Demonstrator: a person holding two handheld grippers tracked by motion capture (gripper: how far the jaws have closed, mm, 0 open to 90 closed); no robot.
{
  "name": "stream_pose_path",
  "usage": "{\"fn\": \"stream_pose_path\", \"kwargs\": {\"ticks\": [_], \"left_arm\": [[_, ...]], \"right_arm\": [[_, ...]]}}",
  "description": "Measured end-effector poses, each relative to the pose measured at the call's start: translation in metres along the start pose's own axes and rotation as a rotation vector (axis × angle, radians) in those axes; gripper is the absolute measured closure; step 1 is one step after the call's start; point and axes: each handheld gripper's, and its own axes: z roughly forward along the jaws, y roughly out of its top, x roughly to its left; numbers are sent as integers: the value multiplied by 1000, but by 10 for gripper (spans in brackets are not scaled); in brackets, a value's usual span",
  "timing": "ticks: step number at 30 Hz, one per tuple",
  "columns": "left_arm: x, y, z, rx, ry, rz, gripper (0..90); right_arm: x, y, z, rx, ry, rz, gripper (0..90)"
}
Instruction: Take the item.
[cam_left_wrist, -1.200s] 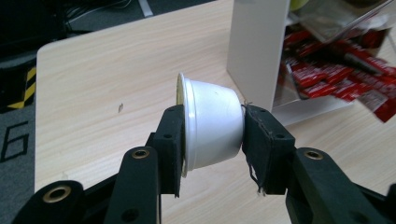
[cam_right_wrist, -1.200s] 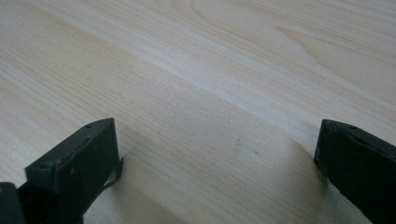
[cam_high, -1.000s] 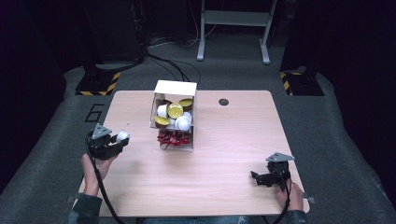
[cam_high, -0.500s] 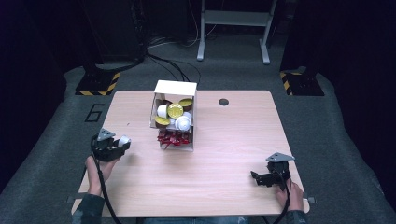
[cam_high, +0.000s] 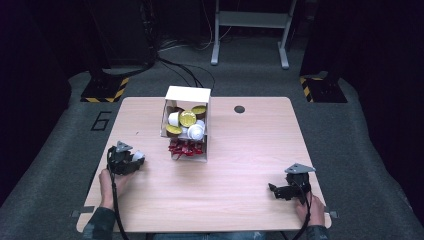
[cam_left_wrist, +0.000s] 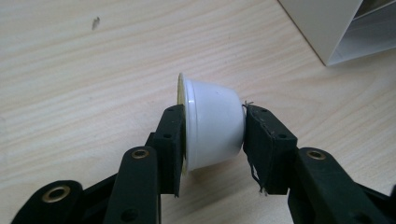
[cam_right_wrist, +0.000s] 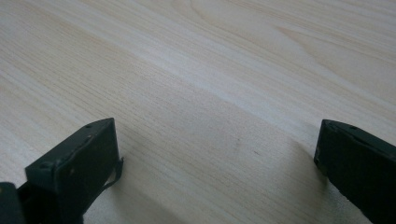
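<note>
Nearer the table's (cam_high: 240, 150) left edge than a second before, the left gripper (cam_high: 131, 161) pinched a white cup (cam_left_wrist: 212, 125) sideways. Right gripper (cam_high: 276, 191) rested spread by the front-right corner. More cups filled the box (cam_high: 187, 95).

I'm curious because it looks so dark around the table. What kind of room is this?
Probably a lab or recording studio: a lone wooden table on grey carpet, cables trailing across the floor, black-and-yellow hazard-striped stand bases, and dark surroundings.

A wooden table (cam_high: 250, 150) stands on grey carpet (cam_high: 370, 150) in a dim room.
</note>
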Motion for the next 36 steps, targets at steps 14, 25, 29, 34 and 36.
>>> {"fn": "stream_pose_path", "kwargs": {"ticks": [14,25,29,34,36], "left_arm": [[-1,-5,-20,-62,-100,-69,239],[-7,-29,-56,-135,-73,-94,116],[-6,-46,-65,-146,-53,-111,83],[-2,-72,-70,-122,-18,-141,46],[-1,-81,-66,-106,-6,-154,32]], "right_arm": [[0,0,0,-1,-1,1,0],[0,0,0,0,-1,0,0],[0,0,0,-1,-1,1,0],[0,0,0,0,0,0,0],[0,0,0,-1,-1,2,0]]}}
